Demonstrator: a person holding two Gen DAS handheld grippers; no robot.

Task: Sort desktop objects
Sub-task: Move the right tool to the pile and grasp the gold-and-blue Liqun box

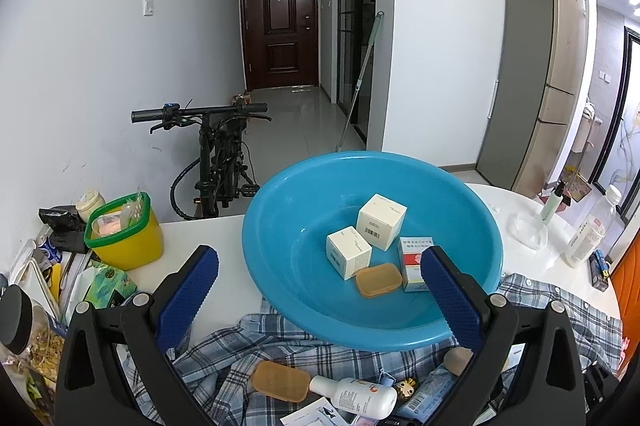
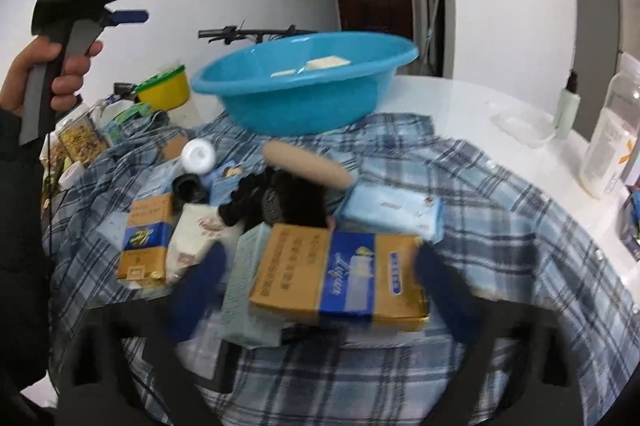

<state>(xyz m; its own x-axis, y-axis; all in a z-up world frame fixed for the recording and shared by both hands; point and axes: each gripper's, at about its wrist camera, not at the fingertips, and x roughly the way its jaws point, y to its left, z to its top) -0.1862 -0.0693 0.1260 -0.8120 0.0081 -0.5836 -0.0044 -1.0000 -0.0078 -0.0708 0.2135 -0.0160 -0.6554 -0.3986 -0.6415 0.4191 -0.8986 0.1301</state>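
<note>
Right wrist view, nearest: the right gripper [image 2: 320, 290], its blue pads blurred, spans the long orange-and-blue cardboard box [image 2: 340, 278] lying on the blue-and-white plaid cloth [image 2: 500, 226] at the near edge of the round white table [image 2: 460, 102]. The box fills the space between the pads; the blur leaves it unclear whether they press on its ends, so the grip cannot be told.

Just left of that box lie a white printed pouch [image 2: 200, 234] and a smaller orange-and-blue carton [image 2: 146, 238]. Beyond it, touching its far edge, is a dark tangled bundle [image 2: 276, 202]; to the right, a pale blue wipes pack [image 2: 394, 212]. Farther in lie a tan rounded case [image 2: 306, 162] and a white bottle [image 2: 198, 156] seen cap-on.

The wide blue plastic basin [image 2: 304, 94] stands at the cloth's far edge. At the table's left edge sits a yellow tub with a green rim [image 2: 164, 88]; at the right edge, a white plastic bottle [image 2: 604, 150].

Left wrist view: the left gripper [image 1: 320, 290], held by a hand [image 2: 48, 74], stands wide apart and empty above the basin's near rim [image 1: 360, 336]. Inside the basin lie two white cartons [image 1: 380, 222], a red-and-white box [image 1: 414, 262] and a flat tan case [image 1: 379, 280].
</note>
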